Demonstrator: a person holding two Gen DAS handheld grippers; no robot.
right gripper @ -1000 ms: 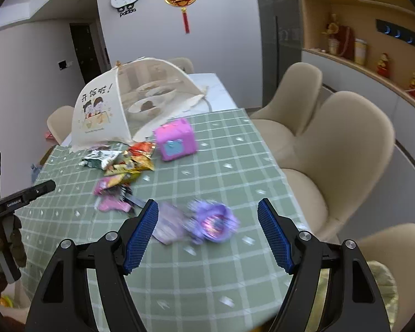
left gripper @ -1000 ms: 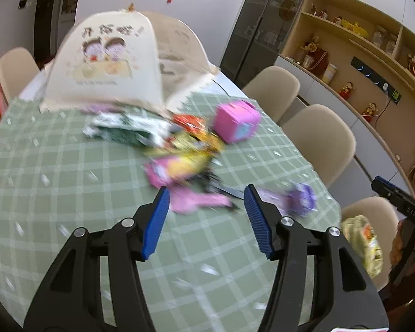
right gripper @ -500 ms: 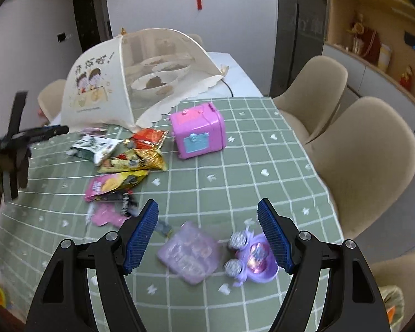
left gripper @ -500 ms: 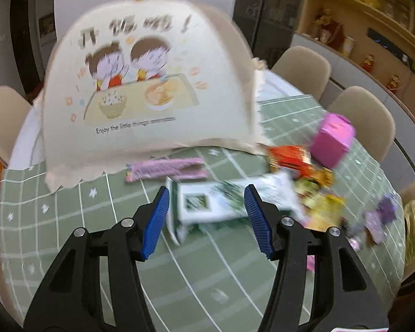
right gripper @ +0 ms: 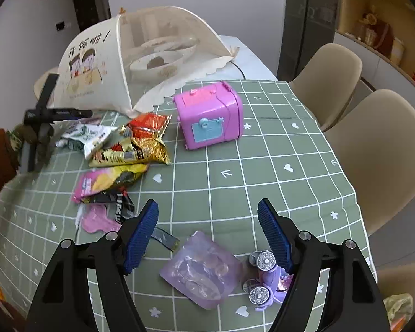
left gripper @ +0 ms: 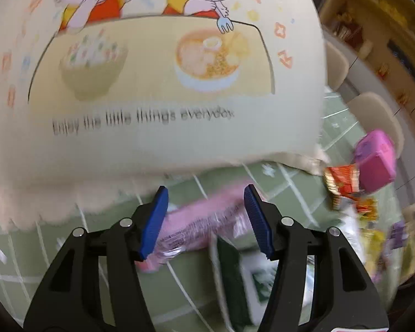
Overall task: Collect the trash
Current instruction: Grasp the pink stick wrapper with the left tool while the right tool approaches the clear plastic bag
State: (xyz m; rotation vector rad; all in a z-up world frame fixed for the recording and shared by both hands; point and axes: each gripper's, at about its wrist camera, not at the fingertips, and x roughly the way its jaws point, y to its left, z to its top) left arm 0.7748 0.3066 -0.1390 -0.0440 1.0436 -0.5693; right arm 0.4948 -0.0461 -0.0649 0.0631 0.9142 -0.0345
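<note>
left gripper (left gripper: 204,218) being held spread over pink wrapper (left gripper: 199,221) | right gripper (right gripper: 207,233) being held spread above green tablecloth (right gripper: 276,171)

Home dining room: checked tablecloth (right gripper: 262,166), beige chairs (right gripper: 329,80), mesh food cover (right gripper: 130,52) over bowls, ornament shelves (right gripper: 379,33).

Your left wrist camera sits low and very near the mesh food cover (left gripper: 152,83), facing its printed panel, which fills most of that view. Your right wrist camera looks from higher and farther back, down across the worktop (right gripper: 262,171) toward the far wall. Both views share the food cover, the pink toy box (left gripper: 376,163) (right gripper: 210,116) and the wrapper pile (right gripper: 124,149).
</note>
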